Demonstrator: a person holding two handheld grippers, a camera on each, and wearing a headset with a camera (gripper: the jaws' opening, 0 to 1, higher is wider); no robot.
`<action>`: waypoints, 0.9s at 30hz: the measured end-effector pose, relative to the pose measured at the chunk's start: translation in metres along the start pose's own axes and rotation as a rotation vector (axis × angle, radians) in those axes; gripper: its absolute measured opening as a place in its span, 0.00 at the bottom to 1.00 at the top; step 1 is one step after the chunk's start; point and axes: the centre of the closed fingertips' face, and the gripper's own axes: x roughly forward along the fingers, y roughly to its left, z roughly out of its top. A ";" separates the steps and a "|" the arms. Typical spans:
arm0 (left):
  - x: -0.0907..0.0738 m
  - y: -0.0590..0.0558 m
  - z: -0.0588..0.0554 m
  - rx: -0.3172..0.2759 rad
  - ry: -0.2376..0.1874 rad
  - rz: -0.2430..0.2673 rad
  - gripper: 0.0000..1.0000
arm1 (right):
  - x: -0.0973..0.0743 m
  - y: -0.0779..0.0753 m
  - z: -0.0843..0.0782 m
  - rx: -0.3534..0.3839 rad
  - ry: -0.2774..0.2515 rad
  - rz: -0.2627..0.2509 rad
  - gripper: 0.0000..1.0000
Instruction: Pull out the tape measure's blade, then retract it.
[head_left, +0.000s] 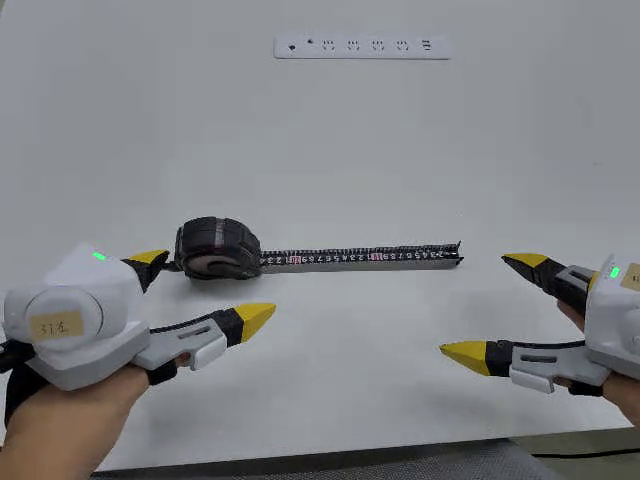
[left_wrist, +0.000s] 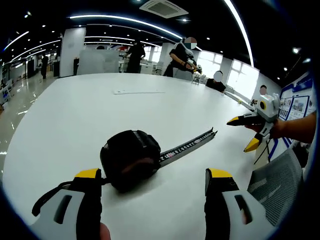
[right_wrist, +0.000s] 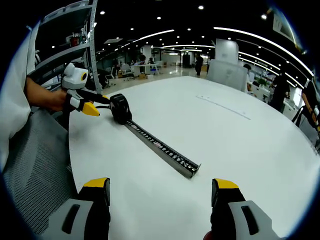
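Head view: the tape measure (head_left: 217, 248) is lying on the white table (head_left: 330, 150), toward its near left corner, with the blade (head_left: 370, 256) stretching flat to the right along the near edge. The left gripper (head_left: 205, 287) is hovering right by the case, jaws spread wide, gripping nothing. The right gripper (head_left: 485, 305) is hanging just past the blade's tip, also released and empty. A power strip (head_left: 362, 47) is sitting near the far edge.

Left gripper view: the case is sitting just ahead of the parted jaws. People (left_wrist: 180, 55) are standing beyond the far edge under long ceiling lights (left_wrist: 125, 20).

Right gripper view: the blade's hook end is pointing toward the open jaws. A mesh chair (right_wrist: 35, 170) is showing off the table's edge, with shelving (right_wrist: 70, 30) above it.
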 end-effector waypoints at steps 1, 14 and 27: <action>0.002 -0.001 0.000 -0.012 -0.002 -0.009 0.83 | 0.001 0.000 0.002 -0.003 0.001 0.000 0.84; 0.012 0.005 0.005 -0.040 -0.013 0.047 0.81 | 0.007 -0.020 0.005 -0.031 0.022 0.018 0.78; 0.022 0.016 0.009 -0.115 -0.024 0.156 0.75 | 0.021 -0.036 0.003 -0.130 0.082 0.110 0.58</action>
